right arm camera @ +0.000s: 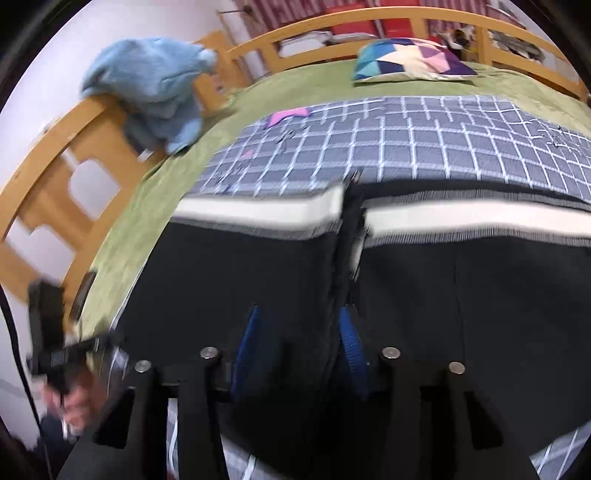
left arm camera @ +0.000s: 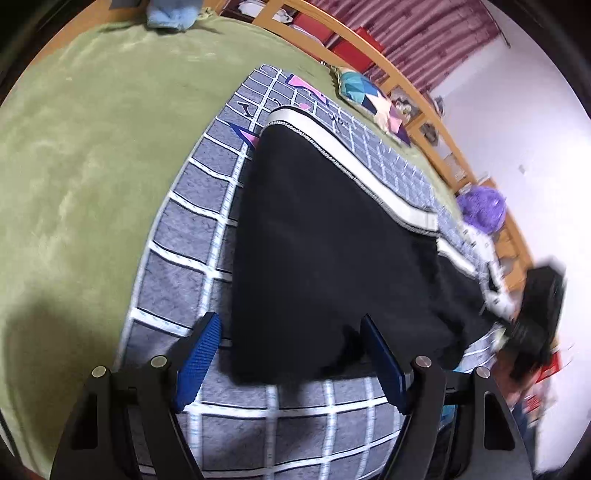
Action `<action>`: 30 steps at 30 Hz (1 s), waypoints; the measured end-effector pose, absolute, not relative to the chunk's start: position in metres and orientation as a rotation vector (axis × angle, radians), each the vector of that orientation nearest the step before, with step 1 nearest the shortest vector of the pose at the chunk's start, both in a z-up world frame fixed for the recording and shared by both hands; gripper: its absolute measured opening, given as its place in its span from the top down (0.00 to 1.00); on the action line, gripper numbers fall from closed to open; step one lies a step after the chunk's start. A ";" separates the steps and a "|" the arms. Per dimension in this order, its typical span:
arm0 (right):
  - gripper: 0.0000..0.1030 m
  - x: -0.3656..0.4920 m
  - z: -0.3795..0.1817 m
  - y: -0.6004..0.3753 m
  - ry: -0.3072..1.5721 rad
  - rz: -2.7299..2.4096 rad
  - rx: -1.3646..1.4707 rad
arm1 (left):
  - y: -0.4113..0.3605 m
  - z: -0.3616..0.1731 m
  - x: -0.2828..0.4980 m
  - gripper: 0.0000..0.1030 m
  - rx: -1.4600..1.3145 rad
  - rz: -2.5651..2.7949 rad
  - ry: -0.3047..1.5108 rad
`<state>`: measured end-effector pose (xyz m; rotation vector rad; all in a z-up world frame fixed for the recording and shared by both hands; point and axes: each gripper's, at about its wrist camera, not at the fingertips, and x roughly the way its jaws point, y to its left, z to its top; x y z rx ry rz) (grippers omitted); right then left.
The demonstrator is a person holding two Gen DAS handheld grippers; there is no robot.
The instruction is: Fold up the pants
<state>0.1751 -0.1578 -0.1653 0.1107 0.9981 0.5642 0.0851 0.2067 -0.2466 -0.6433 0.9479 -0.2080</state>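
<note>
Black pants (left arm camera: 325, 258) with a white side stripe (left arm camera: 354, 158) lie on a grey checked sheet (left arm camera: 184, 258) on the bed. My left gripper (left arm camera: 291, 354) is open and empty, its blue pads just over the near edge of the pants. In the right wrist view the pants (right arm camera: 461, 288) fill the lower frame, white stripe (right arm camera: 266, 210) across the middle. My right gripper (right arm camera: 299, 347) has its blue fingers (right arm camera: 245, 347) closed on a raised fold of the black fabric. The right gripper also shows blurred in the left wrist view (left arm camera: 535, 325).
A green blanket (left arm camera: 85, 155) covers the bed. A patchwork pillow (right arm camera: 410, 61) and a blue plush (right arm camera: 155, 85) lie near the wooden bed rail (right arm camera: 332, 33). A purple object (left arm camera: 480, 208) sits at the far edge. The other hand-held gripper (right arm camera: 48, 332) is at left.
</note>
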 end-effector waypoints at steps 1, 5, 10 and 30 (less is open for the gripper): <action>0.52 0.164 -0.173 -0.157 1.011 0.563 0.076 | 0.208 -0.250 0.085 0.27 -0.675 -0.205 0.943; 0.52 0.152 -0.222 -0.139 1.056 0.478 0.024 | 0.207 -0.254 0.097 0.35 -0.763 -0.148 0.940; 0.52 0.155 -0.200 -0.143 1.035 0.478 0.005 | 0.190 -0.226 0.106 0.67 -0.592 -0.022 0.975; 0.52 0.159 -0.149 -0.352 0.894 0.224 0.388 | -0.093 -0.151 0.121 0.79 0.138 -0.344 0.918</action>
